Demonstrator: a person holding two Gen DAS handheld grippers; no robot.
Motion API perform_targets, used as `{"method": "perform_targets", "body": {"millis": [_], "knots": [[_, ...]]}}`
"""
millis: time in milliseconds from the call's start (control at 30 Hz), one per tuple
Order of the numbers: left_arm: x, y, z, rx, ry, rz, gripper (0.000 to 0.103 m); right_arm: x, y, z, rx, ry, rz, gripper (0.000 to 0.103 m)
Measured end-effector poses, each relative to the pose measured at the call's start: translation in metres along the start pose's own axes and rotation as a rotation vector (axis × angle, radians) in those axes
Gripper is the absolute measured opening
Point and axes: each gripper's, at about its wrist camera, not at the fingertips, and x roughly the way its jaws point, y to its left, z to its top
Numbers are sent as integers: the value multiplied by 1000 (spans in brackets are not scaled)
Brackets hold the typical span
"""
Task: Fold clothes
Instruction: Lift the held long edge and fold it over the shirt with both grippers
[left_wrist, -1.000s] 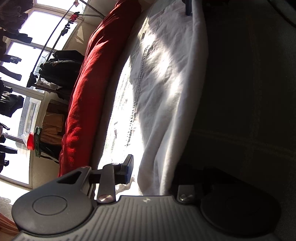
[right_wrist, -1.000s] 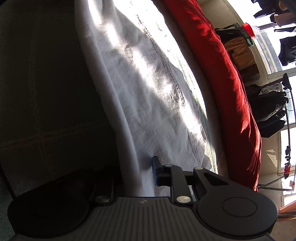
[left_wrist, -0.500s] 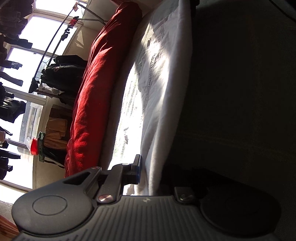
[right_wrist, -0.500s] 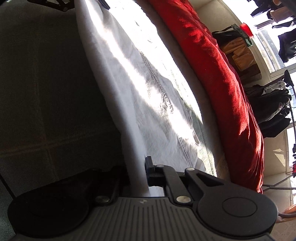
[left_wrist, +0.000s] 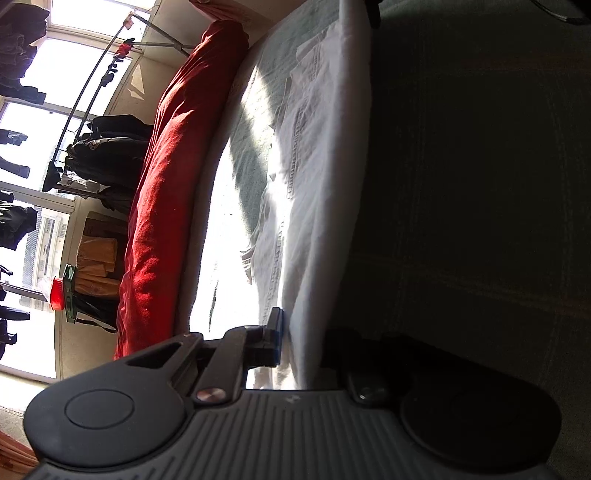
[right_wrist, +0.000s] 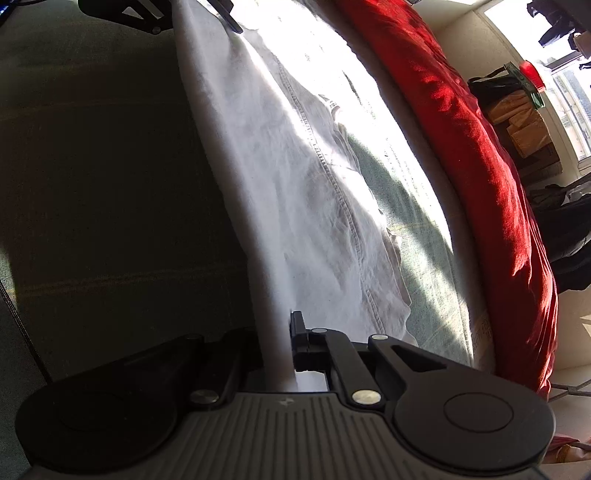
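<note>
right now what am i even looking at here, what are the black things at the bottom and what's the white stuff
No robot here: a person holds a two-finger gripper in each hand, and each gripper carries a wide-angle camera looking forward along its jaws. One picture comes from the left gripper, the other from the right gripper; the black shapes at the bottom are their bodies. The white stuff is a white garment with stitched seams, lying partly in sunlight on a dark green cover. Both pairs of jaws have just closed on the garment's near edge, so each gripper pinches the cloth. Beside it lies a long red blanket, with dark clothes on a clothes rack by the window.
</note>
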Motion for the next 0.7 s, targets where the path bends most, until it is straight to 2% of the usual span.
{"method": "perform_targets", "body": {"millis": [267, 400, 467, 500, 600, 700], "knots": [[-61, -38, -16, 26, -56, -84, 4, -49, 71, 6, 25, 74, 100, 6], [-79, -57, -19, 22, -71, -110, 4, -57, 98, 9, 40, 91, 102, 6], [-82, -67, -21, 49, -90, -95, 5, -53, 103, 9, 50, 105, 94, 7], [-82, -72, -23, 67, -97, -81, 15, -50, 105, 8, 52, 114, 89, 8], [-77, -82, -28, 122, -113, -25, 15, -45, 112, 6, 45, 133, 66, 13], [-66, -90, -31, 165, -96, 17, 15, -48, 124, 1, 29, 128, 2, 25]]}}
